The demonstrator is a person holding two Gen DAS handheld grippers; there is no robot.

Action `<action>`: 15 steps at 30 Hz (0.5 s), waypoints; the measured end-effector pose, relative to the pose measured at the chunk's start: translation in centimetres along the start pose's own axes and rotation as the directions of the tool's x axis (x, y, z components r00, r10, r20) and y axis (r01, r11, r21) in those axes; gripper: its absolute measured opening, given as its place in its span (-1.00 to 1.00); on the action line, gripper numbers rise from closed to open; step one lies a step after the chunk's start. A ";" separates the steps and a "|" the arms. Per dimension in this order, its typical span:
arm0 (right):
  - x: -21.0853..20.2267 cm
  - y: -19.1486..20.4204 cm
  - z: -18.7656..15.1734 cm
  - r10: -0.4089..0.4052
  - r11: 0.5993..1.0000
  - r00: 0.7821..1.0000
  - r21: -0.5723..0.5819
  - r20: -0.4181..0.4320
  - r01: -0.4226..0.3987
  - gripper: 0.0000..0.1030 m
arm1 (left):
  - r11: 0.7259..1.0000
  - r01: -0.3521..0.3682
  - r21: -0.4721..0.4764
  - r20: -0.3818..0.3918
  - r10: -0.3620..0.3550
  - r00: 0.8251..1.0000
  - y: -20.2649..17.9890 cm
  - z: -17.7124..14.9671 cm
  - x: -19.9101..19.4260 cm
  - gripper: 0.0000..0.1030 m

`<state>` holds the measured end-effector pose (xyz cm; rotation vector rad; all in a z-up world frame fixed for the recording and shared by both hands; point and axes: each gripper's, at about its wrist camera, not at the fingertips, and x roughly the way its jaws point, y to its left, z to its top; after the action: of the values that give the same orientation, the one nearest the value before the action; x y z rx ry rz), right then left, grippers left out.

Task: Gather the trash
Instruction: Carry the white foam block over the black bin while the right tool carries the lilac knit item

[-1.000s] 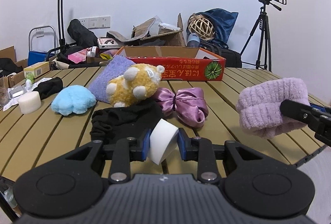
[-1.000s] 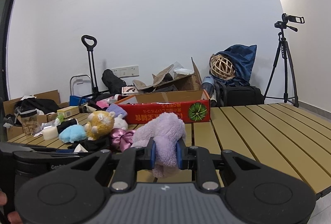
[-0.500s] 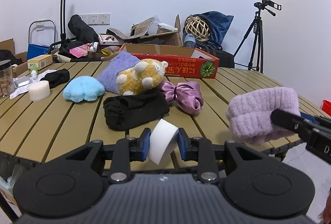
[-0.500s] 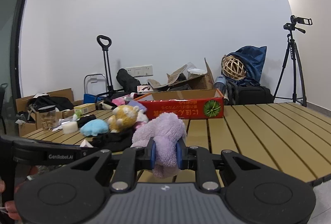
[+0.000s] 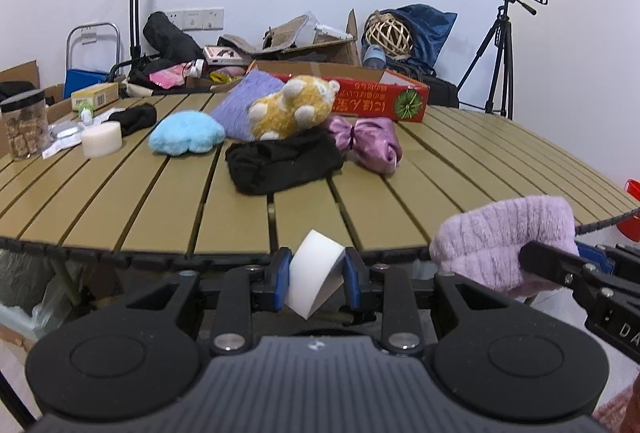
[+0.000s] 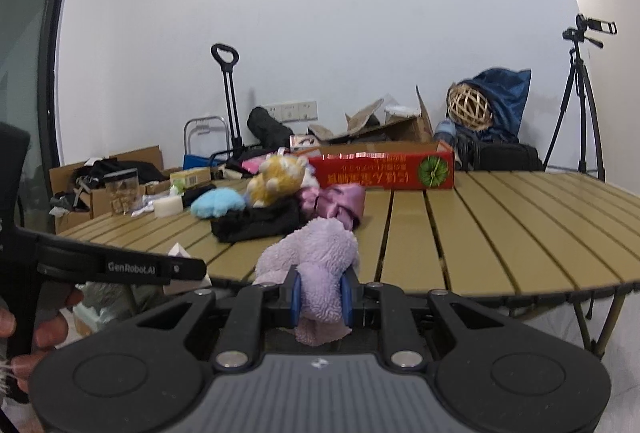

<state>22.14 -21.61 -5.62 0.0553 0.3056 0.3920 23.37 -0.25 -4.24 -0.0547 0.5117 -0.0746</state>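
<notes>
Left wrist view shows the slatted folding table (image 5: 168, 201), its near edge just ahead of the gripper; both grippers sit off the table on the near side. A red carton (image 5: 384, 101) stands open at the far side. In the middle lie a lavender knit cloth (image 5: 248, 101), a yellow plush toy (image 5: 292, 109), a blue plush pad (image 5: 186, 133), a black sock (image 5: 280, 163) and a purple satin bow (image 5: 366, 141). At far left stand a clear jar (image 5: 24, 129) and a white cylinder (image 5: 102, 139).

Held items:
- The left gripper (image 5: 316, 285) has its jaws closed narrow on a white wedge-shaped block (image 5: 314, 283), clamped between the blue pads and tilted. A person's hand (image 6: 24, 329) carries this tool in the right wrist view.
- The right gripper (image 6: 320, 297) has its jaws closed narrow on a lilac fluffy cloth (image 6: 316, 265), which bunches above the pads and hangs below them.

Step in hand, as a judgement: transport. Both picked items are clear of the table surface and are being carried to a disposal point. No bin can be identified with certainty; a red container (image 5: 631, 209) shows partly at the right edge, beyond the table, and pale plastic sheeting (image 5: 24, 289) shows under the table at the left.

Next move calls for:
1. Locating the receptacle.
2. Positioning each gripper above its opening.
3. Opening the jaws so the block and cloth drop in.
4. Returning for the remaining items.
</notes>
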 end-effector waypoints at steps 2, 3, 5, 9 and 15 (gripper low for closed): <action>-0.2 0.1 -0.6 -0.002 1.000 1.000 0.002 -0.024 0.002 -0.64 | 1.000 -0.006 0.000 -0.017 0.006 1.000 0.2 -0.6 -0.2 -0.45; -0.2 0.2 -1.0 -0.002 1.000 0.999 0.004 -0.039 0.002 -0.64 | 1.000 -0.008 0.000 -0.026 0.008 1.000 0.3 -0.9 -0.3 -0.45; -0.3 0.4 -1.6 -0.001 1.000 0.998 0.003 -0.063 0.001 -0.64 | 1.000 -0.014 -0.003 -0.048 0.014 0.999 0.4 -1.5 -0.4 -0.45; 0.0 0.9 -2.8 0.002 1.000 0.991 -0.009 -0.131 -0.003 -0.64 | 1.000 -0.024 -0.006 -0.099 0.023 0.995 0.7 -3.1 -0.7 -0.45; 0.5 1.8 -4.7 0.006 1.000 0.971 -0.022 -0.237 -0.011 -0.64 | 0.999 -0.042 -0.003 -0.185 0.040 0.982 1.0 -5.7 -0.9 -0.45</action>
<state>20.51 -19.83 -10.01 -0.0131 0.5373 0.4109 19.82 0.58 -8.80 -0.0439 0.6982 -0.0378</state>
